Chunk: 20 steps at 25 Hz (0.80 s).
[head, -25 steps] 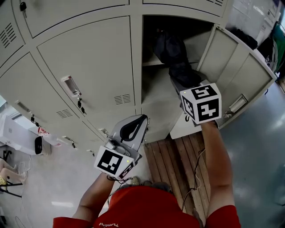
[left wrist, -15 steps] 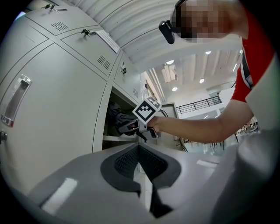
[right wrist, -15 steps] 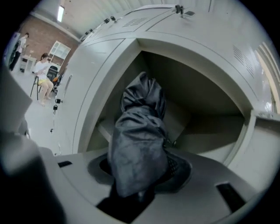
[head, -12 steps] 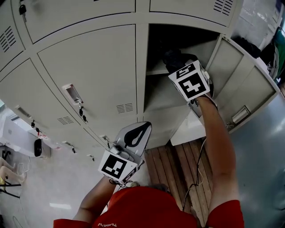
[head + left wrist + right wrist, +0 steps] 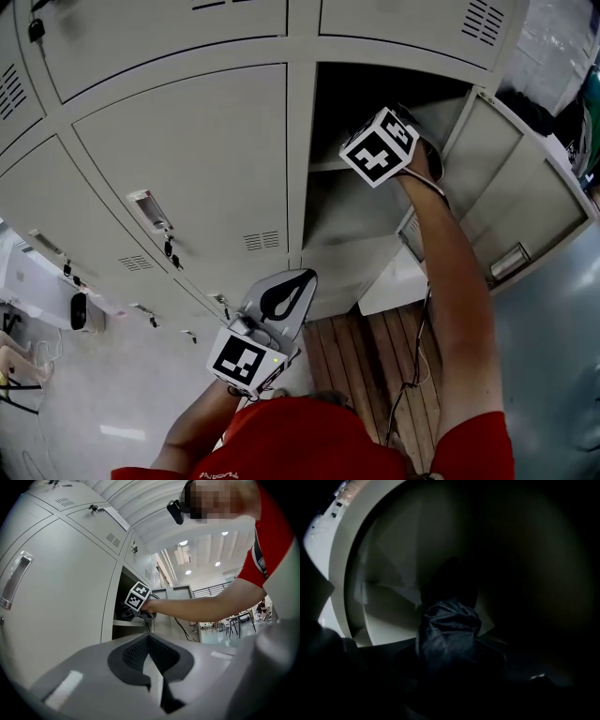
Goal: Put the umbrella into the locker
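Note:
The folded dark umbrella (image 5: 449,630) runs forward from my right gripper's jaws into the dim upper compartment of the open locker (image 5: 323,167), above its pale shelf (image 5: 389,620). In the head view my right gripper (image 5: 405,127) reaches into that compartment, its marker cube (image 5: 378,147) at the opening, and the umbrella is hidden behind it. The jaws are shut on the umbrella. My left gripper (image 5: 302,276) hangs lower in front of the closed locker doors, shut and holding nothing. The left gripper view shows its pads (image 5: 136,656) together and the right arm stretched to the locker.
The locker's door (image 5: 511,202) stands swung open to the right of the right arm. Closed grey lockers with handles and keys (image 5: 150,208) fill the left. A wooden slatted platform (image 5: 361,347) lies on the floor below, and a cable hangs along the right arm.
My right gripper has gone up and deeper into the open locker with the umbrella, rolling as it went. The left gripper has barely shifted.

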Available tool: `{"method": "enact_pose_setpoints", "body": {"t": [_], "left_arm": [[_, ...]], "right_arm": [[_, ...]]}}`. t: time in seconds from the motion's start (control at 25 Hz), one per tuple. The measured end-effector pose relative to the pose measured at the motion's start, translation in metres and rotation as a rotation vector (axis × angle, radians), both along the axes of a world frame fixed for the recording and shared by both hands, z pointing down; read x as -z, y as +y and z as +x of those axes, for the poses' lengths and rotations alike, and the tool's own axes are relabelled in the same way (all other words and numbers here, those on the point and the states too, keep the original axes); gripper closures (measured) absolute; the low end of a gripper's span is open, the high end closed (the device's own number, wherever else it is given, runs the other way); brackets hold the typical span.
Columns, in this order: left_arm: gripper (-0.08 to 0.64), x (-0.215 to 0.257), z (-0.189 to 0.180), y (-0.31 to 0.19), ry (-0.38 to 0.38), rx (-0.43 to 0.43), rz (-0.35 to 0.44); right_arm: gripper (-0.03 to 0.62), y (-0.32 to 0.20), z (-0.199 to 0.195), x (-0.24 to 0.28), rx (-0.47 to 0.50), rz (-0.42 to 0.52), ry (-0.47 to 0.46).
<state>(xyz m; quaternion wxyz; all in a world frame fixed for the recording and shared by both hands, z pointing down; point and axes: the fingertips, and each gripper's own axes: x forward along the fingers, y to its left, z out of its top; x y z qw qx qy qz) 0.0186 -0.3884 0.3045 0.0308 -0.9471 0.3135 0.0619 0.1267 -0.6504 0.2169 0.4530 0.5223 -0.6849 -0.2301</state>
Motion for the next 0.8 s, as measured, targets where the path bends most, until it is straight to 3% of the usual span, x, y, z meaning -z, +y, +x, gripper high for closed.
{"method": "enact_pose_setpoints", "body": {"t": [0.12,0.32,0.44,0.8], "left_arm": [[0.555,-0.001,0.002,-0.004,-0.009,0.001,0.015],[0.555,-0.003,0.006,-0.005,-0.022,-0.001,-0.038],[0.555,-0.008,0.001,-0.011,-0.039,0.017,-0.011],[0.555,-0.011,0.002,-0.011,-0.033,0.010,-0.055]], "right_arm": [[0.399,-0.018,0.006,-0.002,-0.016,-0.002,0.049],[0.399,-0.039,0.005,-0.016,-0.005,-0.033,0.101],[0.399,-0.048,0.005,-0.022,0.014,-0.042,0.118],[0.380,-0.059,0.006,-0.021,0.033,-0.093,0.031]]}}
